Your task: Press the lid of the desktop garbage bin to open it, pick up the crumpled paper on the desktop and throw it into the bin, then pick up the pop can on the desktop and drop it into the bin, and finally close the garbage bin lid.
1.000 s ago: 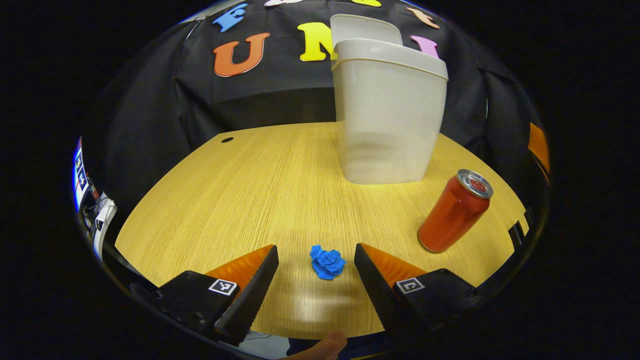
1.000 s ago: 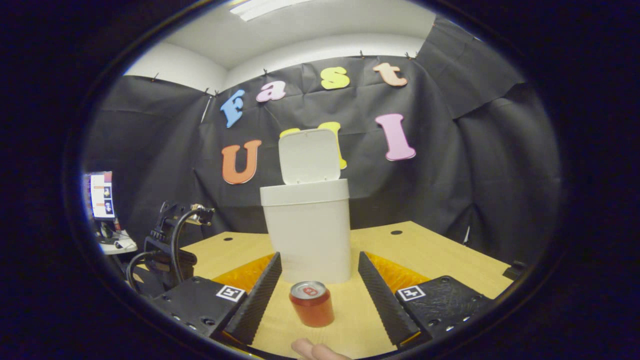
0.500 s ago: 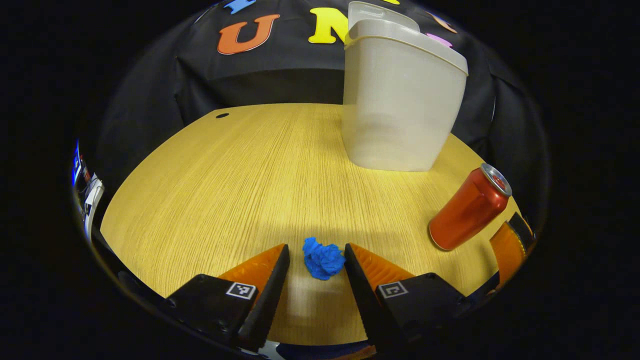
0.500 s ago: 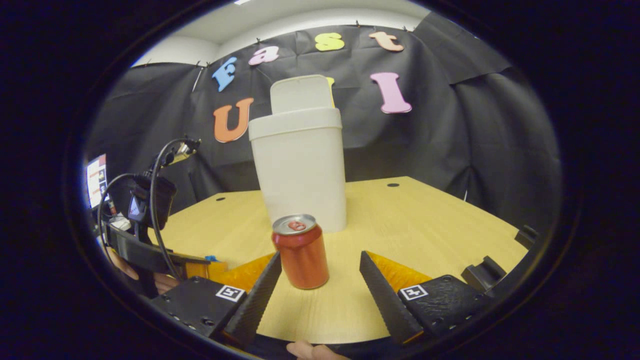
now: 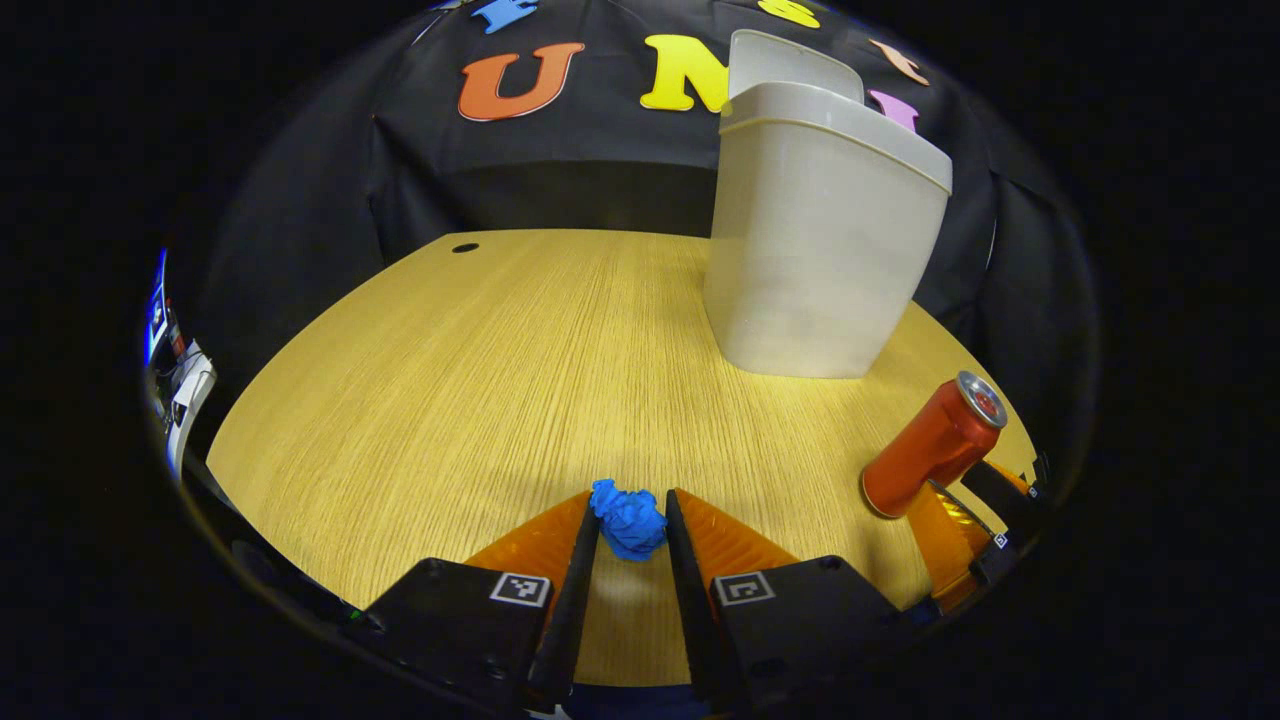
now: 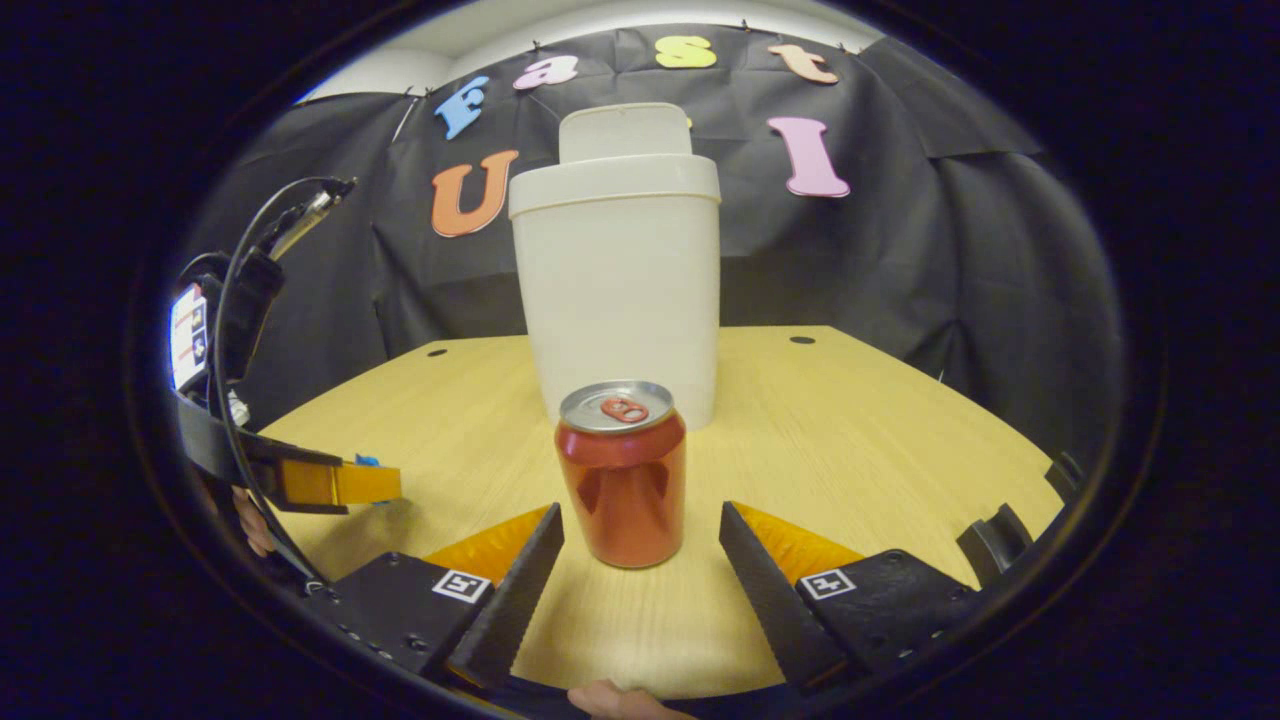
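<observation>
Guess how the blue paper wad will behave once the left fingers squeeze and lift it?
The crumpled paper looks loosely balled with open folds, so it will likely compress rather than resist. It is small beside the pop can, so probably very light. The left gripper brackets it closely, and the irregular creases should grip rather than slip.

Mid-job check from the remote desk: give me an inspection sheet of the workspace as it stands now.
Surface: light wooden desktop, two small dark holes near its far edge.
Job's things: white plastic garbage bin, lid up; crumpled blue paper between the left fingers; red pop can upright.
Clutter: nothing seen.
Grippers: left gripper shut on the paper; right gripper open, fingers either side of the can, apart from it.
Cables: black cable looping above the left gripper.
Surroundings: black cloth wall; lit screen at left.
</observation>
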Tool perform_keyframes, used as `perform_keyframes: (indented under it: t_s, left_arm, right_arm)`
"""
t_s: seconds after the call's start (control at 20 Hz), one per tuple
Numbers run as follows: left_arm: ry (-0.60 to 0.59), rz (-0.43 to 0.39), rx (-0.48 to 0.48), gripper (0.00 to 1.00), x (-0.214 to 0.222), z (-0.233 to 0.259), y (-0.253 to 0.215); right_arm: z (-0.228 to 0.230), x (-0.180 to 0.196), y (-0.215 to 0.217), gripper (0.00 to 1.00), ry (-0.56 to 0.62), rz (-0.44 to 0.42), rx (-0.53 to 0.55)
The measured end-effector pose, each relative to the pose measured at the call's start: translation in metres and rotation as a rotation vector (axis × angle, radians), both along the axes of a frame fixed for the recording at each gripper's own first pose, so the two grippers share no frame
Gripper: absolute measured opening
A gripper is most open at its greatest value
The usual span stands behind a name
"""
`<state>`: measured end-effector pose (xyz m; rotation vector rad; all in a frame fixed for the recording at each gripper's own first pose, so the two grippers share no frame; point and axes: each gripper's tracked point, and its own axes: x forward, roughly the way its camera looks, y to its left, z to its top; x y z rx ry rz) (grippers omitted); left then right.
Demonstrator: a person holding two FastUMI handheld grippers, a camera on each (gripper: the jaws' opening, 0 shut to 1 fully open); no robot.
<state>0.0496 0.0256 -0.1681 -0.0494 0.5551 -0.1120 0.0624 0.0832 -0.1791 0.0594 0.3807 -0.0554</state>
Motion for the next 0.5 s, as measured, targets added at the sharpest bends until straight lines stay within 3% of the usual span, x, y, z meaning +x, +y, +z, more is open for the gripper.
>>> perform_keyframes:
  t_s: [0.35,0.5]
  left_arm:
    - [-0.078,0.042,-0.013,0.45,-0.01,0.031,0.023]
    - [-0.104,0.044,0.02,0.45,-0.011,0.039,0.028]
  right_arm:
    - [0.0,0.028,-0.001,0.96,0.012,-0.016,-0.042]
    - [0.002,0.03,0.001,0.85,0.0,-0.008,-0.045]
